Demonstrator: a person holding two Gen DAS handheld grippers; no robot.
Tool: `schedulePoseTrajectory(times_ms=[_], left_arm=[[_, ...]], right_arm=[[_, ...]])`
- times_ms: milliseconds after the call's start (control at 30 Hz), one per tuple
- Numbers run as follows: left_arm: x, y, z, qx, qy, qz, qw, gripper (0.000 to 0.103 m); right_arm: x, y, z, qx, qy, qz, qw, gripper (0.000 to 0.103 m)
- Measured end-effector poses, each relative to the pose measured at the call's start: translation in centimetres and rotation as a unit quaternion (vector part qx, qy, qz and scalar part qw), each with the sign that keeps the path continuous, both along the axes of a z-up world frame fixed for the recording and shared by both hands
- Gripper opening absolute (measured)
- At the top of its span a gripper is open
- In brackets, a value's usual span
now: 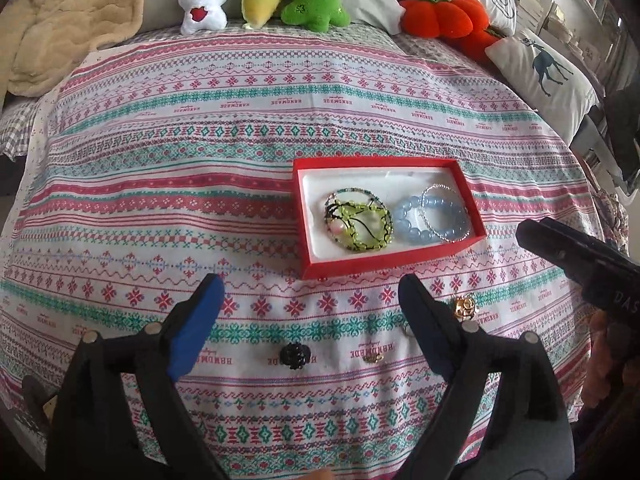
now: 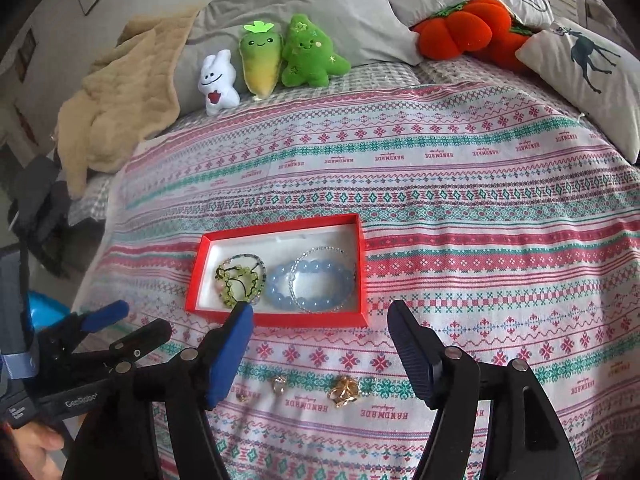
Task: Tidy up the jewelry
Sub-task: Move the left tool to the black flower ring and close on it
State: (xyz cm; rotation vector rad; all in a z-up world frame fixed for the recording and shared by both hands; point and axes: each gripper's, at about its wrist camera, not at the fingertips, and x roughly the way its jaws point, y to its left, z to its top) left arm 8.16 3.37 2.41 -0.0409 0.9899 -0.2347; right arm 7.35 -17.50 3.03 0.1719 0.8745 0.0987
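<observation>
We hold both the left gripper and the right gripper spread wide, empty, above the patterned cloth. Bracelets lie in the red box; the small rings on the cloth nearby are blurred, one half hidden behind the left gripper's finger.

Black left gripper and right gripper, blue pads, silver screws

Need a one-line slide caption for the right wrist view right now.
Open right gripper hovers over loose rings, including a gold ring, on the patterned bedspread, near a red box holding beaded bracelets.
</observation>
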Motion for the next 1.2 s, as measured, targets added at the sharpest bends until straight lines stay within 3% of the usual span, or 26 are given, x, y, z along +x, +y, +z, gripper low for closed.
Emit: schedulePoseTrajectory(times_ms=[367,800,933,1200], left_arm=[[-1.4,1.2,-1.8,-0.011,0.036,0.0,0.9993,0.091],[-1.9,0.8,-6.2,-0.04,0.098,0.011,0.9943,0.088],[-1.7,0.7,-7.1,-0.031,0.109,0.019,0.9934,0.079],[-0.8,1.4,-8.1,-0.055,0.133,0.035,0.989,0.048]], right_arm=[[-1.7,-1.4,-1.4,-0.003,0.026,-0.012,1.0,0.076],[-2.9,-1.7,-3.4,-0.029,0.072,-0.011,0.997,0.076],[-3.3,-1.2,-3.8,-0.033,0.083,0.001,0.996,0.076],[-3.0,-1.2,-4.5,-0.043,0.095,0.002,0.995,0.076]])
